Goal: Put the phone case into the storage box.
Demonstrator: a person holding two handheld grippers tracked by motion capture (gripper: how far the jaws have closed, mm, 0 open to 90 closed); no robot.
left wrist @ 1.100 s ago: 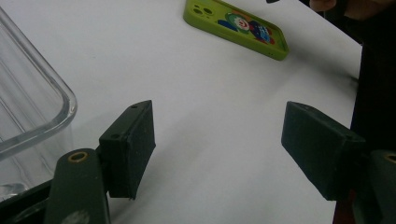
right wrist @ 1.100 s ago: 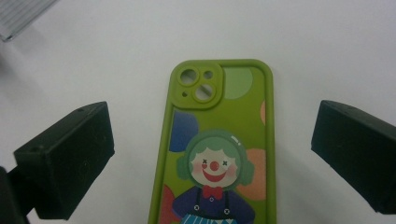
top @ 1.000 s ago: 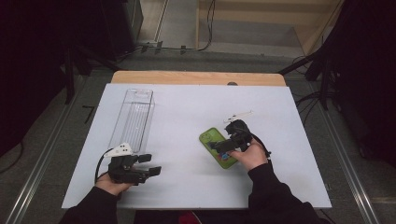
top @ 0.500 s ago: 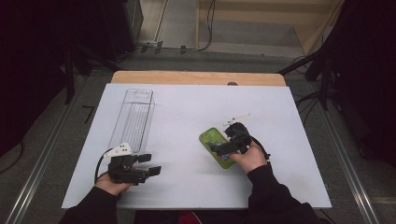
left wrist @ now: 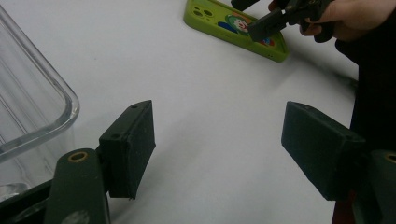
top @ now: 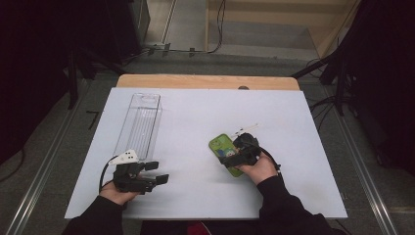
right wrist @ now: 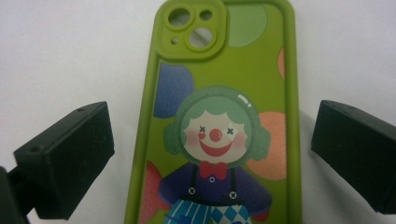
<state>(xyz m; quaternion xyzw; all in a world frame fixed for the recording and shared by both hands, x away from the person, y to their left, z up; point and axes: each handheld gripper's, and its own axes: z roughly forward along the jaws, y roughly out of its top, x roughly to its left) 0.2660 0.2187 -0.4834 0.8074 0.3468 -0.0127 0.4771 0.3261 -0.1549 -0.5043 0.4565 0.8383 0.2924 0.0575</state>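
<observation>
A green phone case (top: 220, 148) with a clown picture lies flat on the white table top, camera holes toward the far side. My right gripper (top: 230, 157) hovers over its near end, open; in the right gripper view the case (right wrist: 219, 116) lies between the two jaws with a gap on each side, untouched. My left gripper (top: 157, 172) rests at the front left, open, nothing between its jaws (left wrist: 217, 149). From the left gripper view the case (left wrist: 236, 28) and the right gripper (left wrist: 268, 23) appear farther off.
A clear plastic box (top: 139, 125) stands long and narrow on the left half of the table, just beyond my left gripper; its rounded corner (left wrist: 37, 107) is close to the left jaw. The white board (top: 195, 117) lies on a wooden table (top: 205, 82).
</observation>
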